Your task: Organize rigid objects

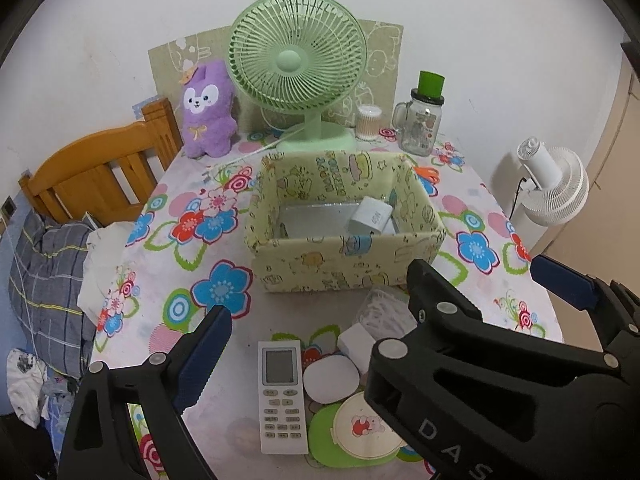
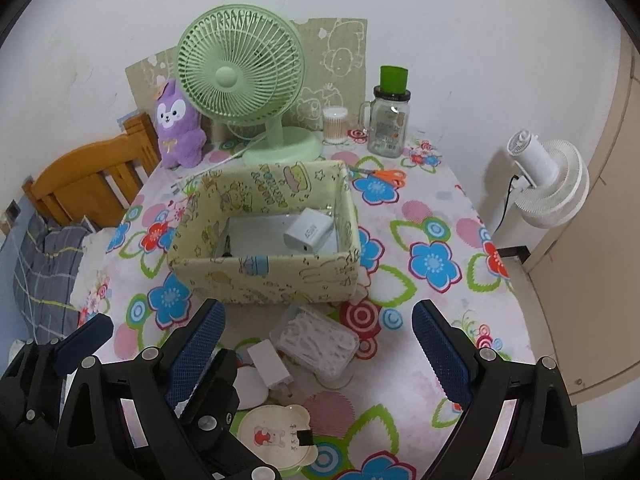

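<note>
A yellow patterned fabric box (image 1: 344, 268) (image 2: 264, 276) stands mid-table with a white charger (image 1: 370, 216) (image 2: 306, 232) inside. In front of it lie a white remote (image 1: 282, 396), a white round case (image 1: 330, 380), a white adapter (image 2: 270, 366), a clear box of floss picks (image 2: 316, 344) and a round green-rimmed mirror (image 1: 360, 428) (image 2: 276, 438). My left gripper (image 1: 380, 304) is open and empty above these items. My right gripper (image 2: 316, 340) is open and empty over the floss box.
At the table's back stand a green fan (image 1: 298, 64), a purple plush (image 1: 208, 112), a cotton-swab jar (image 1: 368, 122) and a glass jar (image 1: 420, 124). Orange scissors (image 2: 386, 176) lie behind the box. A wooden bed frame (image 1: 96, 172) is left, a white fan (image 1: 556, 184) right.
</note>
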The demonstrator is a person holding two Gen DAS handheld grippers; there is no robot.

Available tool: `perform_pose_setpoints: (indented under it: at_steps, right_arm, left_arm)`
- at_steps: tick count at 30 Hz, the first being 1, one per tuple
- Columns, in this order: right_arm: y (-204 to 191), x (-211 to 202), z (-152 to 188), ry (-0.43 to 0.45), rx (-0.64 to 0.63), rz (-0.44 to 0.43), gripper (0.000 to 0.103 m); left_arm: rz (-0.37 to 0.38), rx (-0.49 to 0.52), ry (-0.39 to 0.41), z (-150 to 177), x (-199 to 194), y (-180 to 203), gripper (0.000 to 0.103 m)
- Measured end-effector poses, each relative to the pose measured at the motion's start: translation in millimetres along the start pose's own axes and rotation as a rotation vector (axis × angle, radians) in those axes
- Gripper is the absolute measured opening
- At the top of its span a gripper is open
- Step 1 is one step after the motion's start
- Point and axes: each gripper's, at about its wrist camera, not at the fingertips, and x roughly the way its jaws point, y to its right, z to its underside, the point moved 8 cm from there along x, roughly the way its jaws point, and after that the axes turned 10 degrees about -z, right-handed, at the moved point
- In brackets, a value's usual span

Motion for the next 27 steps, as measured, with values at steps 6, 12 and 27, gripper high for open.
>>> perform_pose_setpoints:
  at_steps: [6, 12, 27]
  right_arm:
    - [0.2, 14.6, 20.9, -0.028, 0.001, -0.013, 0.096]
    - [-4.0, 28.0, 39.4, -0.043, -0.007, -0.029, 0.096]
    - [-1.7, 56.5, 75.2, -0.116, -0.004, -0.021, 0.096]
  left_arm:
    - [0.006, 0.013, -0.024, 20.7, 14.0, 1.8, 0.095]
    - [-0.013, 0.013, -0.021, 36.9, 23.9, -2.2, 0.095]
    - [0.015, 0.019, -0.096, 72.4, 53.5, 0.4, 0.095]
